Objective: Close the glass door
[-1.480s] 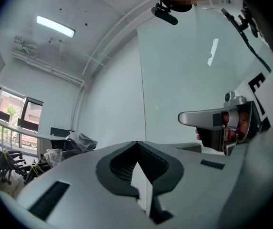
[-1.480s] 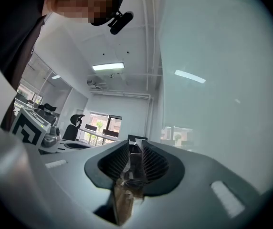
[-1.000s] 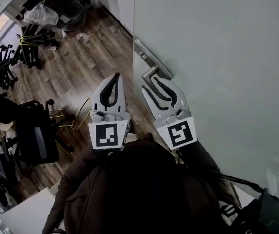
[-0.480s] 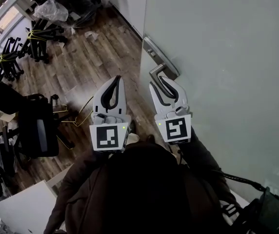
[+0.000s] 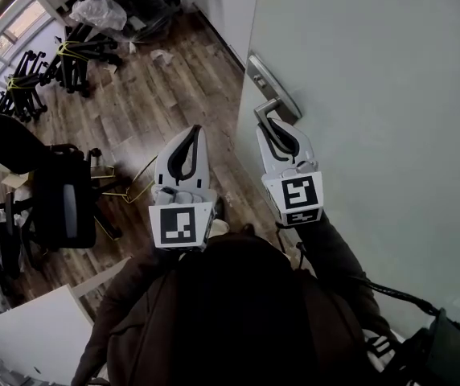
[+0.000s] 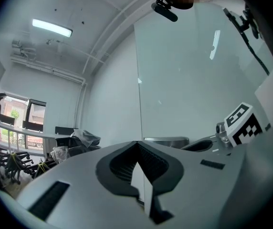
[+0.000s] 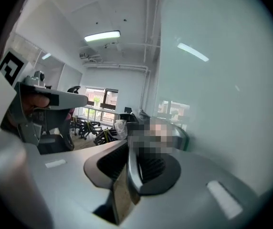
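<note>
Presently we logged the right gripper (image 5: 272,124), jaws just closing, pinched on the door handle (image 5: 271,106) of the glass door (image 5: 375,95) (left gripper (image 5: 190,133) alongside, pressed together, empty).

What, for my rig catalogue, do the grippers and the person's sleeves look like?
The left gripper and right gripper have white shells, black ridged pads and a cube with black-and-white square markers. The sleeves are dark; a black cable trails by the right one.
</note>
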A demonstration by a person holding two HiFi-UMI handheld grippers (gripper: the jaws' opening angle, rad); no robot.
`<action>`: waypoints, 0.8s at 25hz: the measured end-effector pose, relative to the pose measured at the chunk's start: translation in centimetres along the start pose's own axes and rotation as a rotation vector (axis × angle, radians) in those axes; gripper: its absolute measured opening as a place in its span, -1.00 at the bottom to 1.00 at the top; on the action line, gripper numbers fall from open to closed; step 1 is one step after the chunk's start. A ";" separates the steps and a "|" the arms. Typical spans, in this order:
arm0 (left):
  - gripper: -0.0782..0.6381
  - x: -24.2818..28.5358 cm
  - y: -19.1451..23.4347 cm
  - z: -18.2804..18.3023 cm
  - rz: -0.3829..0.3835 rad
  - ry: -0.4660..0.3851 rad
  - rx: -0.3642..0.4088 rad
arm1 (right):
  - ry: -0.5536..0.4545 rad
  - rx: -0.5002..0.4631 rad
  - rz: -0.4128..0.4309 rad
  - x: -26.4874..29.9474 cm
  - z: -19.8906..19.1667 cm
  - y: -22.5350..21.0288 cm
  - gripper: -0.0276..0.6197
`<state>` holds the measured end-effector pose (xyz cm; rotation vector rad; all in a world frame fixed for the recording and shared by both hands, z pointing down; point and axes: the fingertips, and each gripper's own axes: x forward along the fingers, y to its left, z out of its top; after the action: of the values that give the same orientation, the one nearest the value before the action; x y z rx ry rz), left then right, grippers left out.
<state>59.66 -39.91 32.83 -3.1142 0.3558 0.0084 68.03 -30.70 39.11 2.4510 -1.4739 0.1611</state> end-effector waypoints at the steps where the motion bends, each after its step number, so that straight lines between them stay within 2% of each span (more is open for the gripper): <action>1: -0.79 -0.1 -0.5 -0.1 -0.011 -0.003 0.009 | -0.007 0.020 0.009 0.0 -0.2 -0.1 -0.71; 3: -0.79 -0.4 -1.3 0.0 -0.030 -0.012 0.026 | -0.011 0.031 0.016 -0.2 -0.3 0.0 -0.71; 8: -0.79 -2.4 -1.8 0.8 0.019 0.025 0.013 | -0.012 0.033 0.034 -0.9 1.0 0.7 -0.71; 13: -0.79 -4.8 -3.5 1.4 0.023 0.009 0.044 | -0.017 0.039 0.067 -1.3 1.7 1.8 -0.71; 17: -0.79 -7.4 -3.9 -1.3 0.119 0.056 0.024 | -0.040 0.053 0.092 -1.2 0.4 3.2 -0.71; 20: -0.79 -10.0 -3.8 -2.5 0.174 0.095 -0.005 | -0.049 0.060 0.106 -2.0 0.9 4.7 -0.71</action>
<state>50.81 -34.02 35.40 -3.0847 0.6285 -0.1388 62.88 -31.40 38.58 2.4406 -1.6431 0.1701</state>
